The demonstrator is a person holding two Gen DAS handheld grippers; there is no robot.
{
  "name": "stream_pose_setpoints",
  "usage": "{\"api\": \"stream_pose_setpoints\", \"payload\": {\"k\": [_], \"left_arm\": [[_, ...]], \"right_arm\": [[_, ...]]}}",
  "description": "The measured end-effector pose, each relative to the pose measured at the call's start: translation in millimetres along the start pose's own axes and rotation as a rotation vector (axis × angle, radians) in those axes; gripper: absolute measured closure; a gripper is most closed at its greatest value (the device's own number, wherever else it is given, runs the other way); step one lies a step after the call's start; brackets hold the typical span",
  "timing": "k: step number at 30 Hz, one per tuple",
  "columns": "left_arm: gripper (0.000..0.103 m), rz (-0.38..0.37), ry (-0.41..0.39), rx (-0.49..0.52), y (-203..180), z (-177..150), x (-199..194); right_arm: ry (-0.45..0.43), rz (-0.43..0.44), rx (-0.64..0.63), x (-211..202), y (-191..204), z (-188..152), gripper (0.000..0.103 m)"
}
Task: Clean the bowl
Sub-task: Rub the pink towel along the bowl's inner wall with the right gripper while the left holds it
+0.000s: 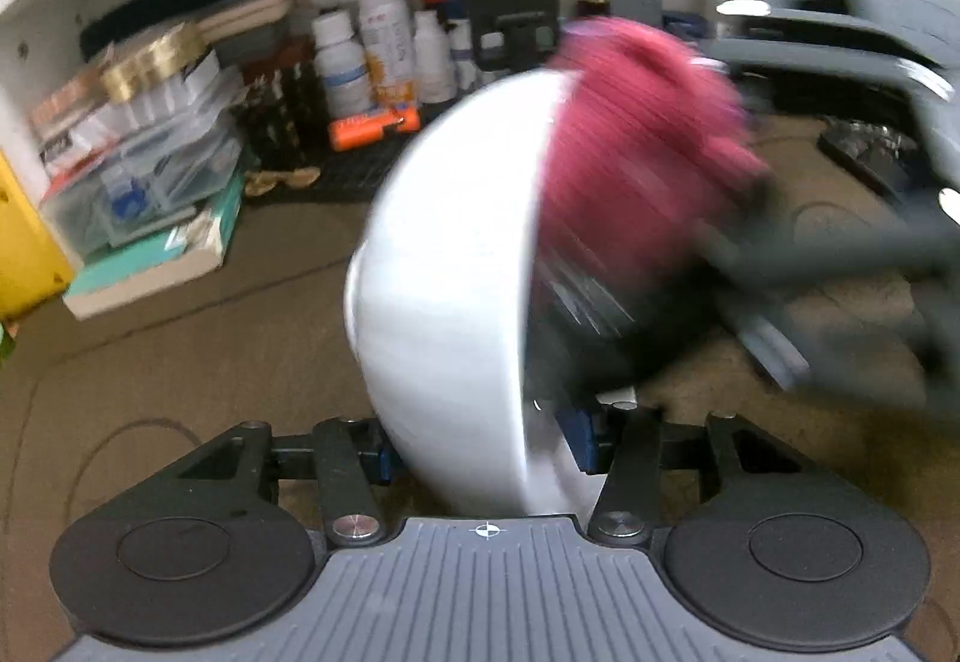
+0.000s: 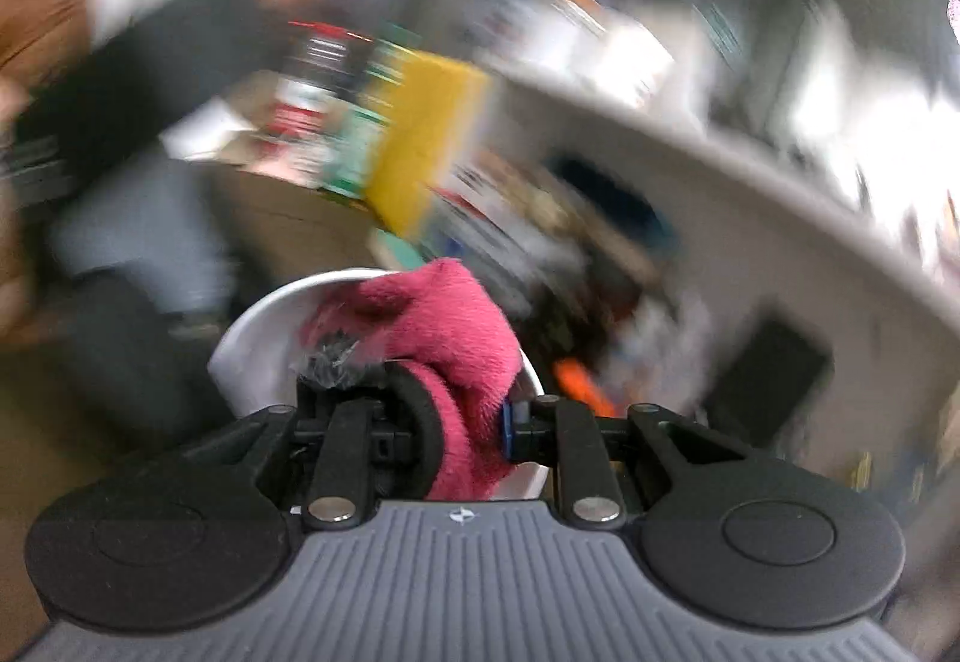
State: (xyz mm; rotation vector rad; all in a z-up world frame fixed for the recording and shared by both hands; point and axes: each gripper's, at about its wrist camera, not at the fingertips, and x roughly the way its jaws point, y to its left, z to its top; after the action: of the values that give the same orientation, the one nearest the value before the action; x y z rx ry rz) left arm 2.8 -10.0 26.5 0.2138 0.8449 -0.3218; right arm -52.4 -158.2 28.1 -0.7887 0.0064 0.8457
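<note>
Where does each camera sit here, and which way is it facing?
Left wrist: sits on the left tongs, looking along them at the white bowl they clamp on edge; cluttered shelf behind; the right tongs blur in from the right.
Right wrist: sits on the right tongs, looking along them at the pink cloth they grip, pressed into the bowl; background is motion-blurred.
Shared: bowl and cloth.

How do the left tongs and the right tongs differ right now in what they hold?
The left tongs clamp the rim of the white bowl, tipped on its side; the right tongs grip the pink cloth. The left view is fairly sharp, the right heavily blurred. Both are shut on something, and cloth meets bowl.
</note>
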Motion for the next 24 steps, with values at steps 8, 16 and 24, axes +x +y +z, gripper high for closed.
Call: {"api": "stream_pose_setpoints", "payload": {"k": [8,16,24], "left_arm": [[0.051,0.073,-0.019,-0.058,6,0,1],[0.051,0.12,-0.015,-0.016,2,2,2],[0.051,0.166,-0.016,0.043,-8,5,4]], "right_arm": [[0.133,-0.074,-0.242,7,27,-32,0.052],[0.049,0.074,0.312,-51,-32,-29,0.011],[0.178,0.274,1.574,-36,-78,-120,0.024]]}}
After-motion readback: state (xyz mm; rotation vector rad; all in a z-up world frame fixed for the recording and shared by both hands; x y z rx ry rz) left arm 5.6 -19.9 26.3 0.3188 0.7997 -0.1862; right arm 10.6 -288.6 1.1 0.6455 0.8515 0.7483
